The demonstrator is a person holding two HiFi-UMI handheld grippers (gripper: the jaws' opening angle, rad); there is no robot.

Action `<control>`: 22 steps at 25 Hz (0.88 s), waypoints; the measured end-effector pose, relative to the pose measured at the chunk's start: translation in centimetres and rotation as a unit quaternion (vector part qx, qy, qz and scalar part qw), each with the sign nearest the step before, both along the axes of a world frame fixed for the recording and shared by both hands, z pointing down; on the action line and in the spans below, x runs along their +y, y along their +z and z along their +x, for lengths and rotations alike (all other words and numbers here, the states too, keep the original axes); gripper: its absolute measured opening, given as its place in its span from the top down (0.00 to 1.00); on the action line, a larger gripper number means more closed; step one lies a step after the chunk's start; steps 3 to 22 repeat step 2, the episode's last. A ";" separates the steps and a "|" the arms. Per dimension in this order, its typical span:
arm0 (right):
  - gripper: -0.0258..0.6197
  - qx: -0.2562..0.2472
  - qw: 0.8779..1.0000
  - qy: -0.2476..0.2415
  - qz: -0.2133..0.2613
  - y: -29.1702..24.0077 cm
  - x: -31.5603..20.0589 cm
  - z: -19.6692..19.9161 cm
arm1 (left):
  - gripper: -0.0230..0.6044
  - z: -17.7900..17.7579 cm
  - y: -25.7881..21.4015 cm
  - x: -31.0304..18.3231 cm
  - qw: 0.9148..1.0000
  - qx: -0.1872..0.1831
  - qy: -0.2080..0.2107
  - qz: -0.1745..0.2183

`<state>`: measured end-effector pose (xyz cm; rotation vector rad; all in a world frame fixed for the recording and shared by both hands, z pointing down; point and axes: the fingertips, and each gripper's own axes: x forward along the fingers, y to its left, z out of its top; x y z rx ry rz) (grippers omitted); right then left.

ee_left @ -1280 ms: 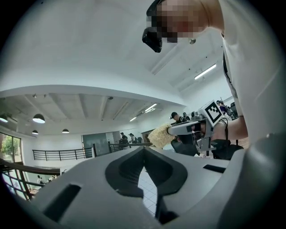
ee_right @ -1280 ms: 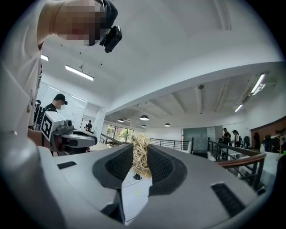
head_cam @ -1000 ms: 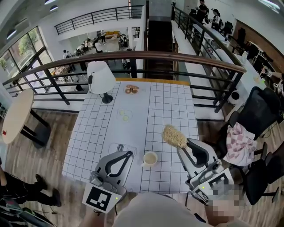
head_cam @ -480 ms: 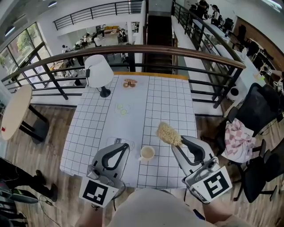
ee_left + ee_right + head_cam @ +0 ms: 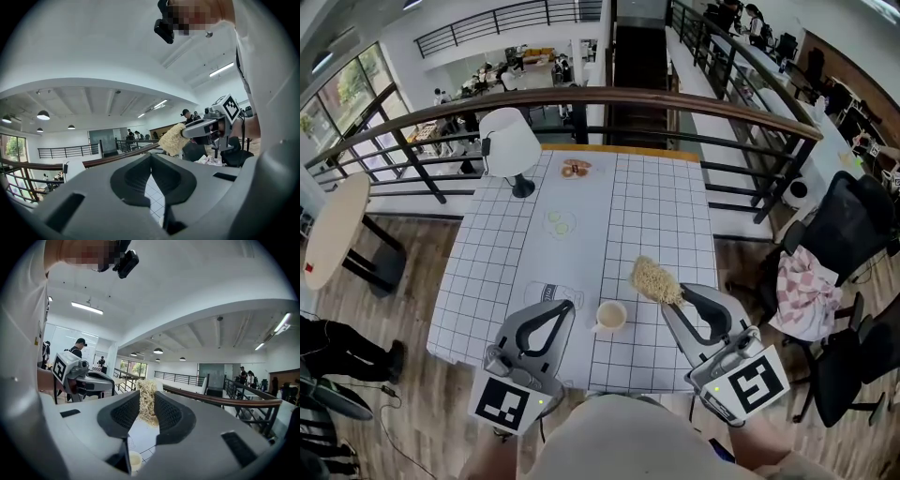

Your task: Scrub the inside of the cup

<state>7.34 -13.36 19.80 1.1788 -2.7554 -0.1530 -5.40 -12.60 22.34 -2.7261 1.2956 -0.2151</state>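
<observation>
On the gridded table (image 5: 581, 253) the cup (image 5: 610, 316) stands free between your grippers. Your right gripper (image 5: 675, 295), clenched on the scrubber (image 5: 656, 279), has edged slightly nearer it; your left gripper (image 5: 565, 307) is closed on nothing, so scrubbing hasn't begun

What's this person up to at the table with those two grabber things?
A person at a checked table holds a two-jaw gripper in each hand. The right gripper is clamped on a fibrous scrubber, held just right of a pale cup that stands upright on the table. The left gripper is shut with nothing in it, left of the cup and not touching it. The scrubber is not yet inside the cup.
</observation>
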 end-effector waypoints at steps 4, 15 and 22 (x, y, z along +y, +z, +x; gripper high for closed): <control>0.82 0.006 1.000 0.004 -0.005 -0.1 -1.0 0.2 | 0.94 0.0 -0.3 -0.8 1.000 0.008 0.001 -0.007; 0.82 0.006 1.000 0.004 -0.005 -0.1 -1.0 0.2 | 0.94 0.0 -0.3 -0.8 1.000 0.008 0.001 -0.007; 0.82 0.006 1.000 0.004 -0.005 -0.1 -1.0 0.2 | 0.94 0.0 -0.3 -0.8 1.000 0.008 0.001 -0.007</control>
